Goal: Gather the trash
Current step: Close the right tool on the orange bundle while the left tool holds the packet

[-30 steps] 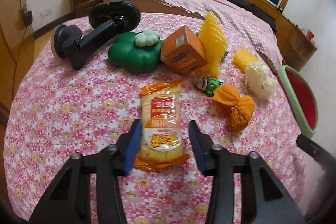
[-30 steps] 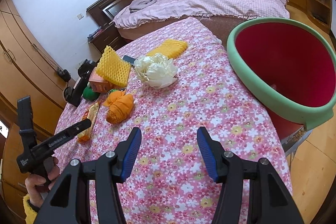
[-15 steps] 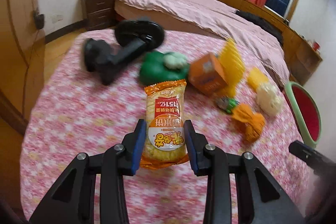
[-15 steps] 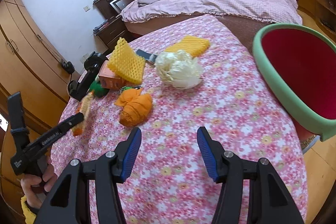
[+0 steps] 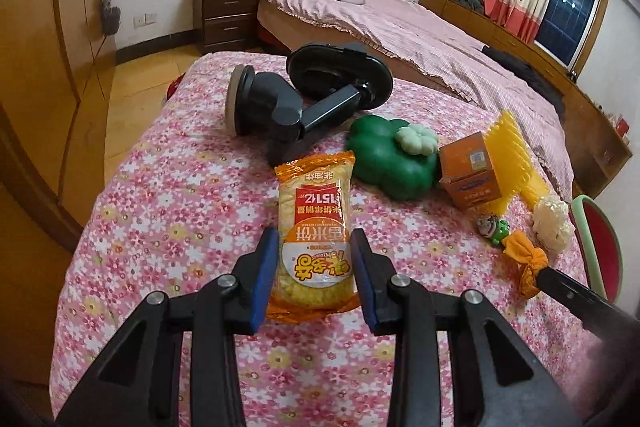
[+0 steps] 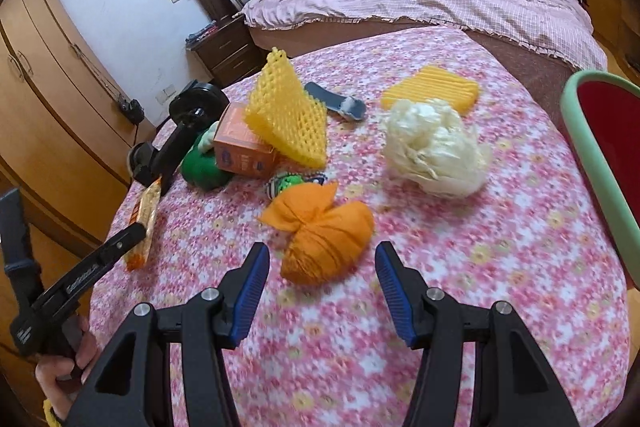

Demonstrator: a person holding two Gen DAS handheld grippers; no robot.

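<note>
My left gripper (image 5: 314, 269) is shut on an orange and yellow snack packet (image 5: 314, 227) and holds it above the floral table. The packet (image 6: 146, 217) and the left gripper (image 6: 132, 239) also show at the left of the right wrist view. My right gripper (image 6: 322, 281) is open, its jaws on either side of an orange cloth bundle (image 6: 324, 237) that lies on the table. A crumpled white wad (image 6: 438, 147) lies beyond it. The red bin with a green rim (image 6: 592, 155) stands at the table's right edge.
On the table (image 6: 500, 267) are a yellow foam net (image 6: 288, 117), an orange box (image 6: 242, 147), a green clover-shaped thing (image 5: 394, 159), a black suction mount (image 5: 304, 99), a flat yellow foam piece (image 6: 432, 91) and a small green toy (image 5: 494, 227). A bed stands behind.
My left gripper has closed on the snack packet and lifted it off the table. My right gripper has moved left and forward until it straddles the orange cloth bundle.
</note>
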